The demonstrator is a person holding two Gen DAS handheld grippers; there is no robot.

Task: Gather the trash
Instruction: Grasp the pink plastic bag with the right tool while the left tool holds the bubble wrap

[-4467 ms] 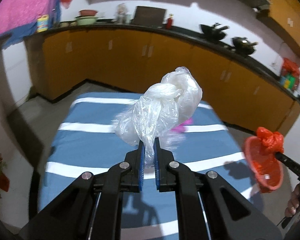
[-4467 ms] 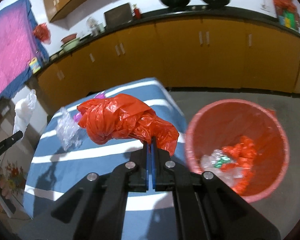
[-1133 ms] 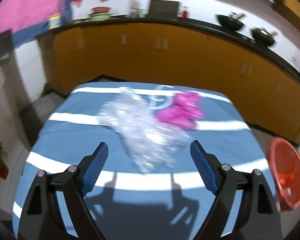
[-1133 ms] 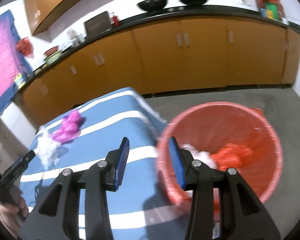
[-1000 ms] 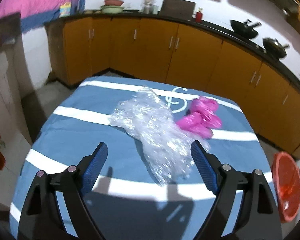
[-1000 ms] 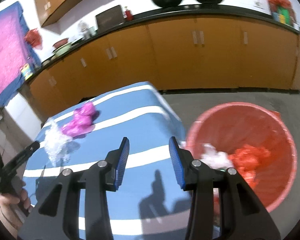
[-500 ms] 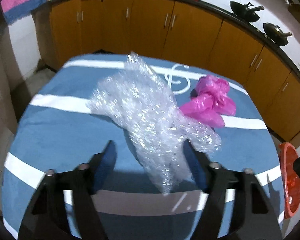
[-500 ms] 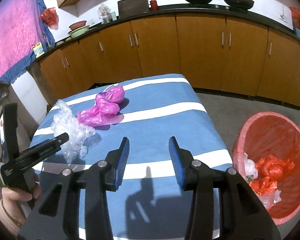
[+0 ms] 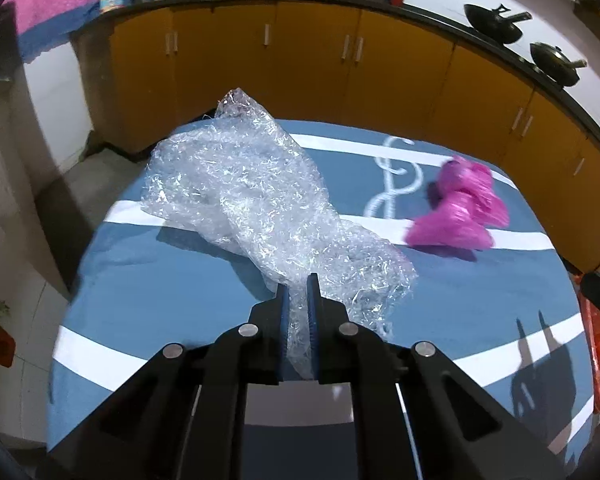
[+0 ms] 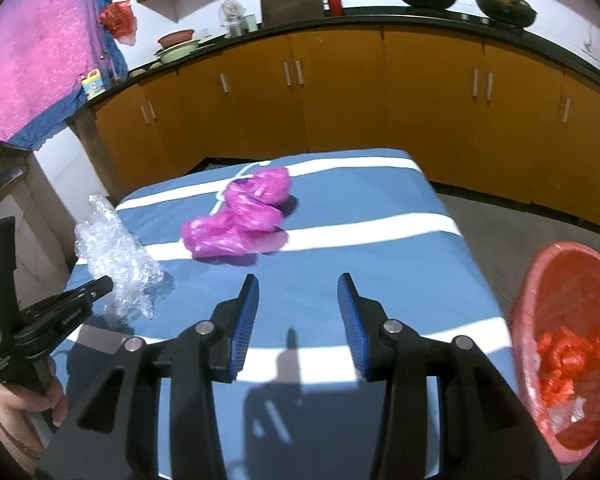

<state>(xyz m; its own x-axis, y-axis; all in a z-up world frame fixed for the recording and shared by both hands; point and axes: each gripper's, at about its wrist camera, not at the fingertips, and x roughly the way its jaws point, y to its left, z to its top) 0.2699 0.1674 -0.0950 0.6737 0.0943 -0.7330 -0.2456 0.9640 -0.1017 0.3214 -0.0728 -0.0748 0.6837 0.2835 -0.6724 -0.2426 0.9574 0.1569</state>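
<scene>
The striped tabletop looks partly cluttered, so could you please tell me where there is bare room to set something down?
The near right of the blue striped cloth is bare, between the open right gripper and the table edge beside the red basket. The far right corner behind the pink bag is bare too. The left side is crowded: the left gripper is shut on the bubble wrap.

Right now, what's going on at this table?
A person is clearing trash off a blue striped table with tongs in each hand. The left tongs have just been closing and now pinch the near end of a crumpled clear plastic wrap, which lies on the cloth. The right tongs hover open and empty, short of a pink bag. A red bin beside the table already holds scraps.
</scene>
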